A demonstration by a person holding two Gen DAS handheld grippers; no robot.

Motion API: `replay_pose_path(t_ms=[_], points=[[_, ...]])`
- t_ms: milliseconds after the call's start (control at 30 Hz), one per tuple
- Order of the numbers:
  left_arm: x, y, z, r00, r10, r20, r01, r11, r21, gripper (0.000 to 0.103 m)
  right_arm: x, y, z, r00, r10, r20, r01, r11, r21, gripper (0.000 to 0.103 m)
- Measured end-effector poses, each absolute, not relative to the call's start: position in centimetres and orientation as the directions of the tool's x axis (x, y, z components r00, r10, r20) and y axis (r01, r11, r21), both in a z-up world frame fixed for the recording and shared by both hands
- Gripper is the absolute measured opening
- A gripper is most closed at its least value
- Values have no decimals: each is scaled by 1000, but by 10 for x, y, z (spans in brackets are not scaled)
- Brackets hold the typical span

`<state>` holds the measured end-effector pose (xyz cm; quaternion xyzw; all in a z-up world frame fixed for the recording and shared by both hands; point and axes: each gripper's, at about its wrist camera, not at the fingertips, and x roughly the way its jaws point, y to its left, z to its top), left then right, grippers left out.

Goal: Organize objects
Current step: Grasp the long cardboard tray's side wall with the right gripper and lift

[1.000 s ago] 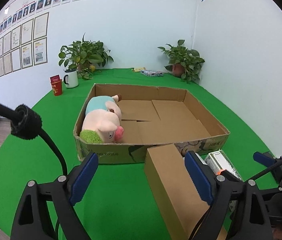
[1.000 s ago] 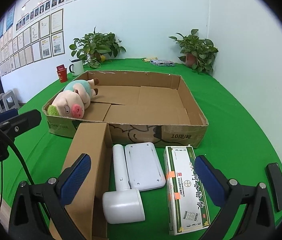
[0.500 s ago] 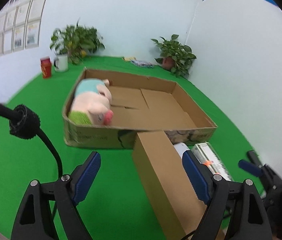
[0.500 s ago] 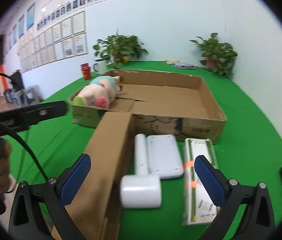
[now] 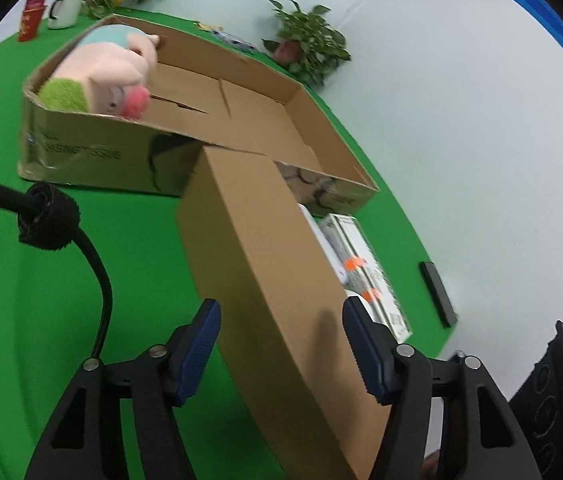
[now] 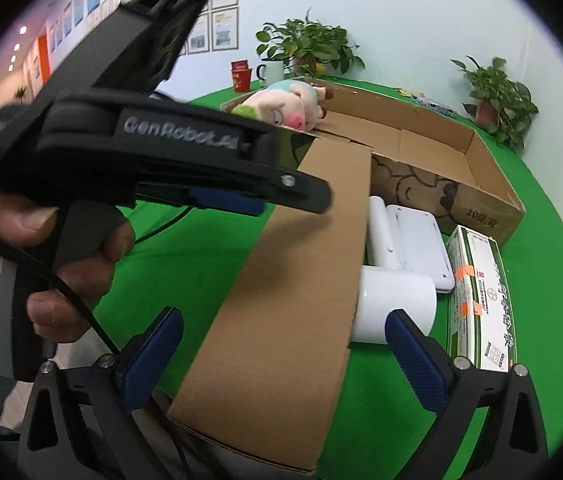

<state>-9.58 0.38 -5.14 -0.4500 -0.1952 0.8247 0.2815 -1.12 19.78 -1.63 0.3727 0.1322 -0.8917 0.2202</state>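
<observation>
A long brown carton [image 5: 277,280] lies on the green table in front of a wide open cardboard tray [image 5: 241,120] that holds a pink plush pig [image 5: 101,76]. My left gripper [image 5: 281,348] is open and its jaws straddle the carton's near end without closing on it. My right gripper [image 6: 281,364] is open around the same carton [image 6: 293,300] from the near end. The left gripper's body [image 6: 153,152] shows in the right wrist view over the carton. A white handheld device [image 6: 397,272] and a green-and-white box [image 6: 481,292] lie right of the carton.
Potted plants [image 6: 309,46] [image 6: 497,100], a white mug [image 6: 269,70] and a red cup [image 6: 241,76] stand at the table's far edge. A black remote-like bar [image 5: 435,294] lies at the right. The white wall is close on the right.
Both grippers have moved in and tilted toward the brown carton, which now sits between the jaws of each. The left gripper has come into the right wrist view.
</observation>
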Motion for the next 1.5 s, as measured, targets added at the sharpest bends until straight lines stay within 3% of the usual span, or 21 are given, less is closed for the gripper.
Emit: replay_pose_path(t_ms=[33,100,300,533,800,967,1133,1333,1500], points=[[-94,7,-52,-431,648,-629,-306,-760,-574,58,-10,195,-19,-626,-279,-729,497,-862,-97,81],[-90,12,-53,-411,661,-627,-334,-750,-572,54,-9,190,-26,-612,-260,-747,512,-850,-124,71],[-85,9,-53,-406,681,-610,-344,-732,-589,50,-7,193,-26,-620,-264,-738,502,-858,-115,70],[-78,-1,-30,-412,709,-573,-382,-705,-598,48,-15,205,-15,-564,-410,-717,479,-870,120,69],[-81,-20,-34,-428,661,-616,-322,-749,-580,48,4,171,-13,-675,-305,-672,540,-825,-168,68],[-81,-35,-29,-461,619,-636,-288,-782,-553,48,23,144,-27,-769,-227,-598,550,-711,-438,68],[-84,-47,-17,-494,580,-648,-257,-809,-528,51,41,122,-46,-815,-209,-541,551,-571,-609,67],[-89,-46,-22,-478,515,-712,-218,-854,-472,53,39,122,-40,-794,-249,-555,582,-575,-575,68],[-91,-47,-31,-479,453,-752,-180,-889,-421,50,32,147,-14,-777,-331,-535,597,-656,-461,78]])
